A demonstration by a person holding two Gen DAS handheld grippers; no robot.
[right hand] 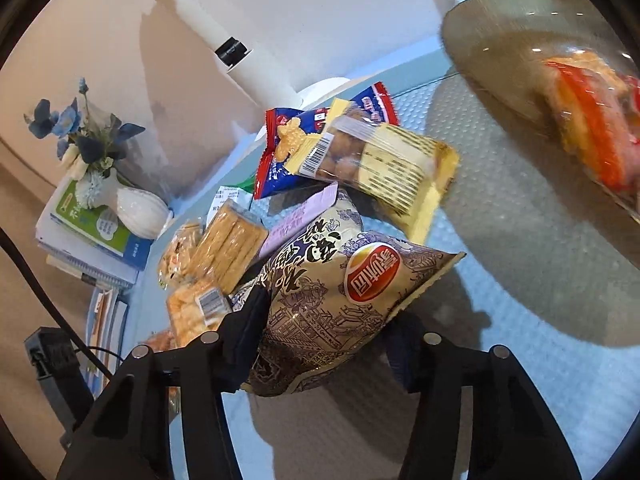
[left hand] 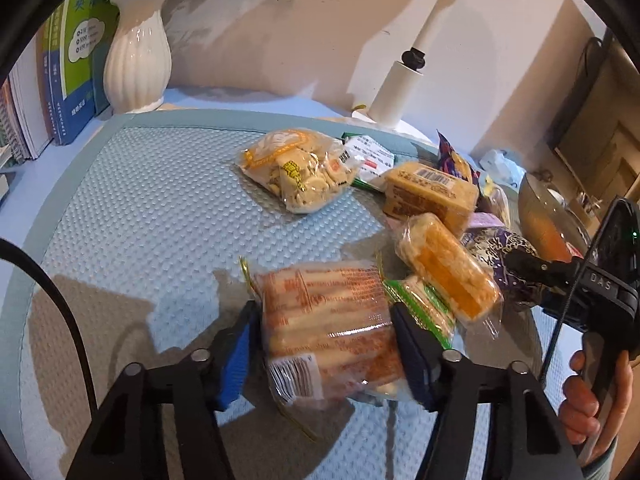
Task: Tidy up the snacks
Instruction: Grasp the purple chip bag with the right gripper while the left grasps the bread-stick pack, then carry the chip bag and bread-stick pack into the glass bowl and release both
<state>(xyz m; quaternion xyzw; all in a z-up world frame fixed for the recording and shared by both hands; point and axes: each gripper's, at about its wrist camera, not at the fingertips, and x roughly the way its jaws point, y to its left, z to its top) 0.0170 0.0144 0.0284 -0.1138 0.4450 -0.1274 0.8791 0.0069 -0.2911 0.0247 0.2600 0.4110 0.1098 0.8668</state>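
left gripper (left hand: 326, 354) nearest in its own view: blue pads sit against both sides of a clear pack of long biscuits (left hand: 332, 320), so it reads as clenched on that pack, low over the blue textured mat (left hand: 140, 208). whether the pack is lifted off the mat cannot be told.

right gripper (right hand: 320, 344): the left finger presses into a purple-and-cream chip bag (right hand: 344, 300); the other finger is mostly hidden behind the bag. judged as grasping the bag by its lower end, with the bag tilted up across the pile.

just beyond, the loose pile: an orange-filled cracker pack (left hand: 448, 272) touching a green-edged pack (left hand: 420, 304), a tan biscuit block (left hand: 432, 196), a clear bag of pale pieces (left hand: 296, 168) lying a little apart. further back, a yellow nut pack (right hand: 384, 168) lies over a red-and-blue packet (right hand: 288, 148).

far right, a glass bowl (right hand: 500, 92) already holds at least one orange-red snack pack (right hand: 592, 128).

progress, as a judgement: early to middle. one item seems sorted into the bowl, two are in hand, most of the pile is left.
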